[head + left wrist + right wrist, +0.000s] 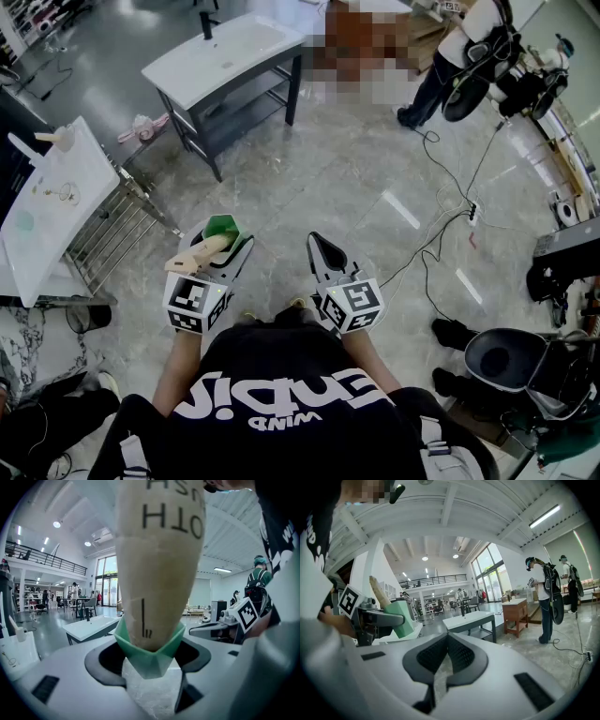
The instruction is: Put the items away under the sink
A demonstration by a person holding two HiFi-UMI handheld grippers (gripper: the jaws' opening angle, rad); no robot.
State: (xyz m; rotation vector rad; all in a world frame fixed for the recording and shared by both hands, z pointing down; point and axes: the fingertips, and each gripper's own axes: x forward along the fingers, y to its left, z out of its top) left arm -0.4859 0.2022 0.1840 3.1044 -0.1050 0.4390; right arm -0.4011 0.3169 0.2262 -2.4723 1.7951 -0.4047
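My left gripper (pixel 225 236) is shut on a mint-green faceted base (pixel 222 227) that carries a beige tapered piece (pixel 195 254) with black lettering. In the left gripper view the green base (pixel 149 652) sits wedged between the dark pads and the beige piece (pixel 159 569) rises to fill the middle. My right gripper (pixel 324 247) is level beside it, shut with nothing in it; its pads (pixel 461 656) meet. The green base (pixel 402 617) also shows at the left of the right gripper view. A white sink (pixel 225 52) on a dark stand with a lower shelf stands well ahead across the floor.
A white counter (pixel 52 202) with small items and a wire rack (pixel 112 234) beneath stands to the left. A person (pixel 459 56) with gear stands far right. Cables (pixel 441 234) run over the glossy floor; a dark bin (pixel 511 361) and equipment sit at the right.
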